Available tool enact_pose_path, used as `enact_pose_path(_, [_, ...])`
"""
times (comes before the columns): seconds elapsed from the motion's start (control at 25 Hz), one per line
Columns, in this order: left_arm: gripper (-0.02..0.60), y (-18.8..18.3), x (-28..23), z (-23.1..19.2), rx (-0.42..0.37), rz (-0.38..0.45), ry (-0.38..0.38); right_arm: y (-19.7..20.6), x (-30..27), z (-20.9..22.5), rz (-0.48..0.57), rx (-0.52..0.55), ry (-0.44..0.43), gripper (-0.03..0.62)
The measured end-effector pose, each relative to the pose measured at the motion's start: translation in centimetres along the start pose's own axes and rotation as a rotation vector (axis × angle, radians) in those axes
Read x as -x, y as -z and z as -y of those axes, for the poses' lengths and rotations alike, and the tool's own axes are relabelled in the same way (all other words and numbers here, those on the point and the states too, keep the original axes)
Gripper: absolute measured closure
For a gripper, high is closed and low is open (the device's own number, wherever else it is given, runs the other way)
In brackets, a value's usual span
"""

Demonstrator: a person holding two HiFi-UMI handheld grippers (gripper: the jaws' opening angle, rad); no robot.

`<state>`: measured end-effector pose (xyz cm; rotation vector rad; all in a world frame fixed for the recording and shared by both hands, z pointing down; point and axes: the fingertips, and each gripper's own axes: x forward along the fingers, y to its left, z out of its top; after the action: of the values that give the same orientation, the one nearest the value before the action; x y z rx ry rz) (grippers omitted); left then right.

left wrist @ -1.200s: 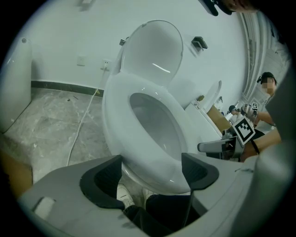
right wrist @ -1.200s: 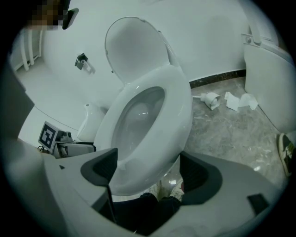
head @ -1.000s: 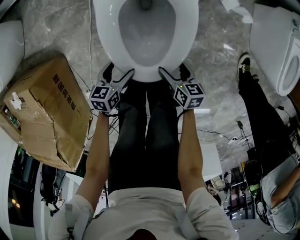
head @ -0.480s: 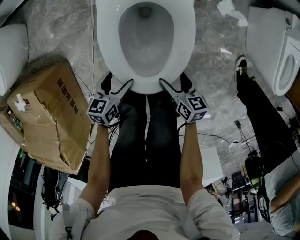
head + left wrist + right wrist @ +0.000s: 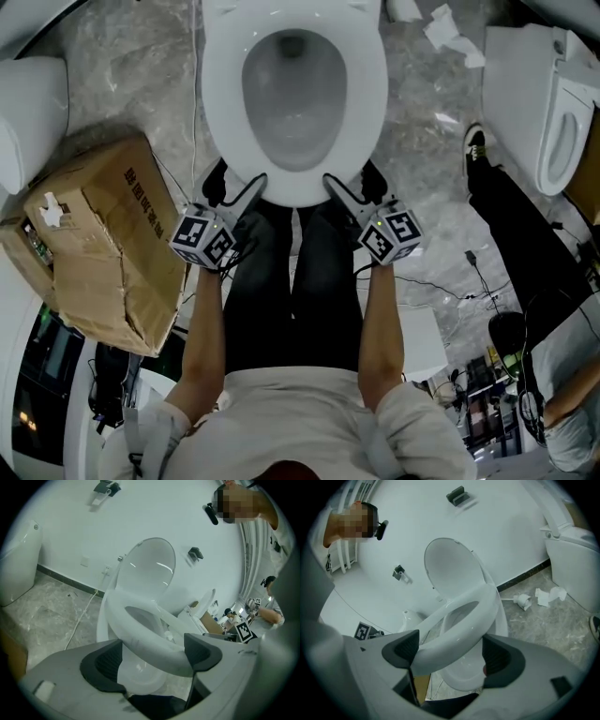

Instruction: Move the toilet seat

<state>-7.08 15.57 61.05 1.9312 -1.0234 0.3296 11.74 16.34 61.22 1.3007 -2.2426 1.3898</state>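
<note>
Clamping toilet seat (image 5: 370, 84) front edge, left claw (image 5: 151, 654) and right claw (image 5: 450, 651)

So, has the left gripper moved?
No: the left gripper stays at the front edge of the toilet seat, beside the left shoe; only the camera shifted.

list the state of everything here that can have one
toilet seat, tilted up off the bowl, front rim gripped
lid, fully up
left gripper, shut on the toilet seat's front rim
right gripper, shut on the toilet seat's front rim
cardboard box, dented and crumpled
</note>
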Motion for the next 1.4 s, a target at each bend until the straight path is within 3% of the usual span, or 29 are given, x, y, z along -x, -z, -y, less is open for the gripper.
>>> enact_pose_path(0.72, [0.176,-6.7,2.1,2.2,0.171,0.22,-0.002,-6.8,1.7,-3.0,0.177,-0.136,-0.013,0.169])
enact_pose_path(0.76, [0.176,-7.0,2.3,2.3,0.15,0.232,-0.022,-7.0,1.7,-3.1,0.179,-0.14,-0.012,0.169])
enact_pose_path(0.92, [0.201,-8.0,3.5,4.1,-0.054,0.214,-0.079,-7.6,1.8,-3.3,0.188,-0.155,-0.011,0.169])
enact_pose_path(1.04, [0.225,-9.0,3.9,5.9,-0.146,0.218,-0.067,-8.8,2.0,-3.6,0.229,-0.18,-0.016,0.169])
enact_pose_path(1.4, [0.193,-10.0,4.5,11.5,-0.41,0.168,0.037,-11.1,2.4,-4.4,0.284,-0.228,-0.016,0.169])
